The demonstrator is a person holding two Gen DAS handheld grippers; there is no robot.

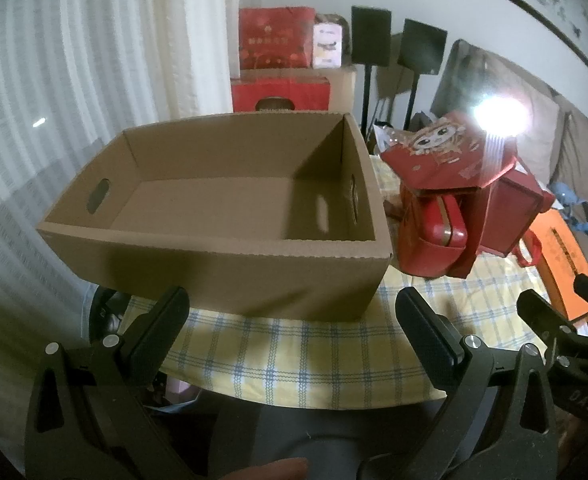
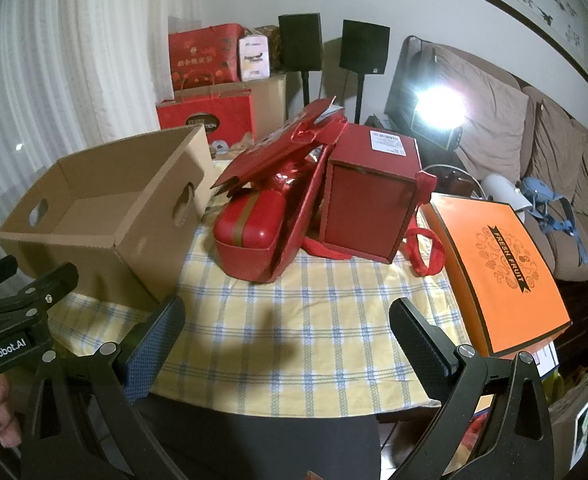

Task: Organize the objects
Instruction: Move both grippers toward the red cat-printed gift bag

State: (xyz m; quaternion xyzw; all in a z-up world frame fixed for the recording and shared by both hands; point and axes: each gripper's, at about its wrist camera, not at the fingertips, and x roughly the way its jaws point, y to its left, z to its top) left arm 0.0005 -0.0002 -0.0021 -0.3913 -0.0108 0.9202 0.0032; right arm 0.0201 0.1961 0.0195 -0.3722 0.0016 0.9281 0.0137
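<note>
Worktop [image 2: 313, 320]: one, under a yellow cloth with a blue check; it carries all the things below.
Cardboard box [image 1: 222, 216]: one, open at the top, with nothing visible inside, on the left part of the worktop; an oval hand-hole shows in each end wall.
Orange box [image 2: 497, 268]: one, flat, printed "FRESH FRUIT", lying at the worktop's right edge.
Red square box [image 2: 367, 208]: one, upright between the orange box and the red bag, with a white label on top and red ribbon handles trailing onto the cloth.
Red bag [image 2: 294, 216]: one, tipped over with its mouth toward the camera, just right of the cardboard box.
Red tin [image 2: 250, 220]: one, rounded, with a gold band, lying in the bag's mouth.
Red printed carton [image 1: 441, 152]: one, with a cartoon face, resting tilted on top of the bag.
Left gripper [image 1: 294, 316]: fingers spread wide, holding nothing, in front of the cardboard box's near wall.
Right gripper [image 2: 286, 320]: fingers spread wide, holding nothing, over bare cloth in front of the red things.
</note>
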